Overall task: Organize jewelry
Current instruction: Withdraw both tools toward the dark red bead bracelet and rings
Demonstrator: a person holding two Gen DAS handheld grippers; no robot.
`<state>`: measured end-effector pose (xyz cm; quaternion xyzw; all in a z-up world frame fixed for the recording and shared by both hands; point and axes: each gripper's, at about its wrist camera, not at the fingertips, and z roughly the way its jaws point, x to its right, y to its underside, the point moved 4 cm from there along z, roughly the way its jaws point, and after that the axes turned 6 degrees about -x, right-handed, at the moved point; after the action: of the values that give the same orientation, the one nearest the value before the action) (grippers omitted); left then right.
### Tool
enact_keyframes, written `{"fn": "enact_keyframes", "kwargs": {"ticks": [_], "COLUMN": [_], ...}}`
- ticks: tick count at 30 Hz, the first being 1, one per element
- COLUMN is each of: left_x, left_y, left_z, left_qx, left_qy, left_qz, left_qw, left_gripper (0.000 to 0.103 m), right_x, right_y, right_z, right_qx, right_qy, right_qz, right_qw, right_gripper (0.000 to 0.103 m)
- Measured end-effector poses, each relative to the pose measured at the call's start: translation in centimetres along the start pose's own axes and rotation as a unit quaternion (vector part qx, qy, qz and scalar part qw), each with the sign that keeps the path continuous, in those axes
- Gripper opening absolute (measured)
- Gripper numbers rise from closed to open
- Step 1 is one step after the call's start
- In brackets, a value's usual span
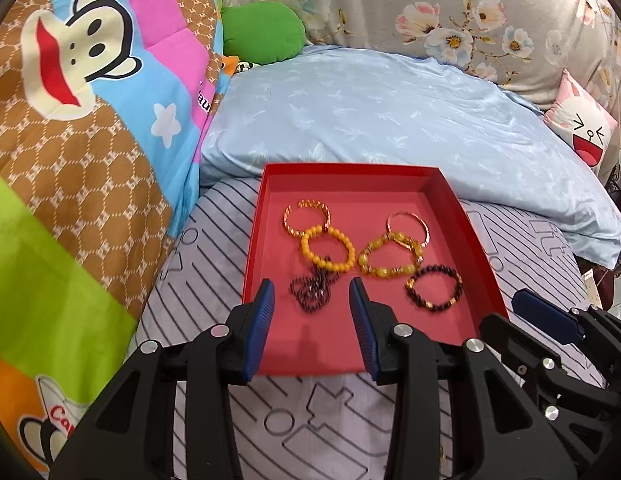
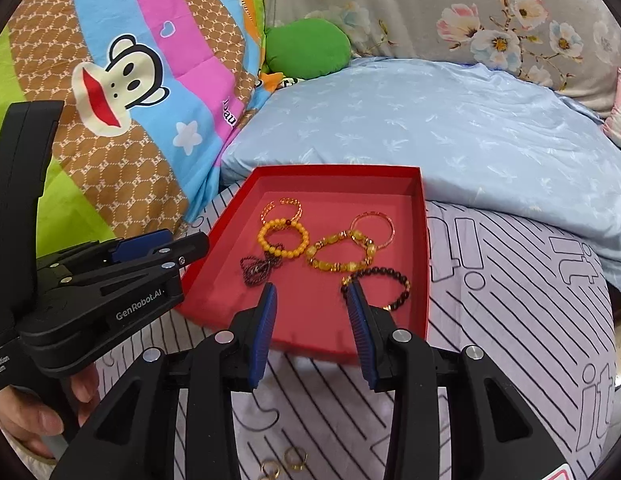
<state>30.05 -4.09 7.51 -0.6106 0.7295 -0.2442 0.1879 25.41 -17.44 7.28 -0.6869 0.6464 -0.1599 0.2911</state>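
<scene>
A red tray (image 1: 266, 208) lies on the bed and holds several bracelets: an orange bead bracelet (image 1: 305, 245), a yellow amber one (image 1: 384, 272), a dark bead one (image 1: 434, 268), a dark chain (image 1: 306, 294) and gold bangles (image 1: 288, 216). My left gripper (image 1: 311, 284) hovers open over the tray's near end, above the chain, with nothing between its blue pads. My right gripper (image 2: 311, 288) is open too, above the tray's near edge, beside the dark bead bracelet (image 2: 406, 284). Neither touches any jewelry. Two small gold rings (image 2: 287, 456) lie on the sheet below the right gripper.
The tray sits on a striped lilac sheet (image 2: 490, 320). A pale blue pillow (image 1: 390, 112) lies right behind it and a cartoon quilt (image 1: 90, 140) rises at the left. A green cushion (image 1: 262, 32) lies behind the pillow. A hand (image 2: 34, 420) holds the left gripper's handle.
</scene>
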Motion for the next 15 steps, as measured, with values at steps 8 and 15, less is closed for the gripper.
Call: {"fn": "enact_keyframes", "kwargs": {"ticks": [8, 15], "left_x": [-0.2, -0.1], "left_y": [3.8, 7.6], "left_z": [-2.7, -3.7], "left_qx": [0.002, -0.008], "left_qy": [-0.005, -0.007], "left_qz": [0.003, 0.004], "left_qw": [1.0000, 0.9999], "left_gripper": [0.037, 0.037], "right_x": [0.2, 1.0], "right_y": [4.3, 9.2], "right_z": [-2.4, -3.3], "right_qx": [-0.009, -0.033], "right_qy": [0.000, 0.003], "right_qz": [0.002, 0.014], "right_qw": [1.000, 0.999], "right_gripper": [0.036, 0.036]}}
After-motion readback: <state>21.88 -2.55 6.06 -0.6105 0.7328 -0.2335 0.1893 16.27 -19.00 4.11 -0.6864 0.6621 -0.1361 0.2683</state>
